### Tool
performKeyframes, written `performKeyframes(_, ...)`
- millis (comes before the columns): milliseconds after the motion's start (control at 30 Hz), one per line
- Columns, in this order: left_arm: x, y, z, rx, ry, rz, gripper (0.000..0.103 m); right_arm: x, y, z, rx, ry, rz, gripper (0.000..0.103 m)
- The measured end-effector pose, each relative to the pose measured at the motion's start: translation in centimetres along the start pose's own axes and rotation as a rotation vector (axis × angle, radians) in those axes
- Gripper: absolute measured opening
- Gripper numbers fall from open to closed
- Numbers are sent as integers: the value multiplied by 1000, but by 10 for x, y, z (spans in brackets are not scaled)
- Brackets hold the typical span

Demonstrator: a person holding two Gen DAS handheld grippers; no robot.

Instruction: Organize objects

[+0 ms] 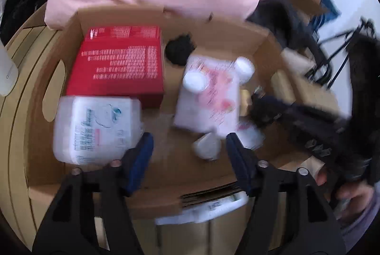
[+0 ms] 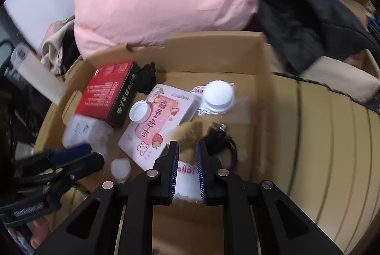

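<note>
Blue-padded fingers of the left gripper (image 1: 190, 148) fill the bottom of the left wrist view, spread apart with nothing between them, hanging over a small white bottle (image 1: 207, 145) on the floor of the cardboard box (image 1: 266, 41). No earlier view is on hand, so only their released stance can be told. Inside the box lie a red carton (image 1: 118, 60) at the far left, a clear plastic container (image 1: 95, 129) just in front of it, and a pink-printed flat box (image 2: 156, 122) in the middle with a white cap (image 2: 140, 111) resting on it; a scalloped white lid (image 2: 219, 97) sits to its right. The right gripper (image 2: 187, 148) has its fingers drawn nearly together, and they seem to clasp nothing; a "Hello" sticker (image 2: 186, 170) and a black cable (image 2: 220, 138) lie beneath them. Both views are smeared, so judging contact is unsafe. To sort well, I would slow down, centre the left fingers on the bottle and close only once they straddle it squarely, keeping clear of the flat box's edge.
</note>
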State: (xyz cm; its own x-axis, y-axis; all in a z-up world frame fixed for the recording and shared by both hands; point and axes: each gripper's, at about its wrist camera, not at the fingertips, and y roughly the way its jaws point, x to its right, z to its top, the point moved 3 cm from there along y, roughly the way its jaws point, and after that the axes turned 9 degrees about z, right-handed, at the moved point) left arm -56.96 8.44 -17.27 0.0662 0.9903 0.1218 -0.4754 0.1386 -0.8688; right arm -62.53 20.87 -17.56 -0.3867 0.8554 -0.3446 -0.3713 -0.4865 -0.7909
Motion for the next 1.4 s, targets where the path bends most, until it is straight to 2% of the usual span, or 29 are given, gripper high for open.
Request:
performKeyframes(100,0,-2,-11,15,59,52,58,-7,-2,-7,0,-8,11,29)
performKeyframes(167,0,-6,-17,20,73,50,58,-14,-3,-18,-16,-24,0,30)
performKeyframes(300,0,-17,-33,33,114,45,58,-32,-3,-43,-52,-88,-86,33)
performKeyframes(367,-5,-27,-41,18,89,21,58,-36,-10,-48,-63,-61,-66,37)
performKeyframes(400,-7,-35,-43,20,64,7,58,-39,-17,-50,-62,-58,-78,42)
performKeyframes(467,-14,-62,-49,48,40,-6,58,-47,-40,-49,-15,-73,-110,65)
performKeyframes(500,-17,-82,-52,75,40,-3,59,-51,-55,-49,11,-79,-111,87)
performKeyframes(533,-21,-107,-58,111,46,-1,59,-55,-72,-49,36,-81,-110,90)
performKeyframes(600,-29,-156,-70,184,58,20,71,-69,-109,-53,82,-100,-119,90)
performKeyframes(700,-39,-216,-98,240,69,131,76,-86,-172,-75,151,-130,-143,90)
performKeyframes(733,-43,-230,-109,247,64,146,77,-93,-192,-87,173,-134,-139,90)
performKeyframes(867,-64,-276,-171,246,17,136,85,-118,-258,-156,244,-121,-85,90)
performKeyframes(933,-67,-288,-205,226,-8,169,85,-129,-276,-201,257,-81,-51,90)
performKeyframes(1033,-64,-295,-242,196,-13,161,85,-147,-279,-258,217,-24,-45,90)
performKeyframes(1133,-51,-293,-253,186,39,150,85,-161,-269,-295,174,1,-12,90)
performKeyframes(1200,-45,-290,-252,187,60,155,85,-164,-259,-300,149,-1,-22,90)
performKeyframes(1300,-41,-278,-248,181,49,101,85,-162,-252,-293,150,-8,-71,90)
performKeyframes(1400,-42,-262,-248,150,34,67,85,-160,-246,-290,149,6,-37,90)
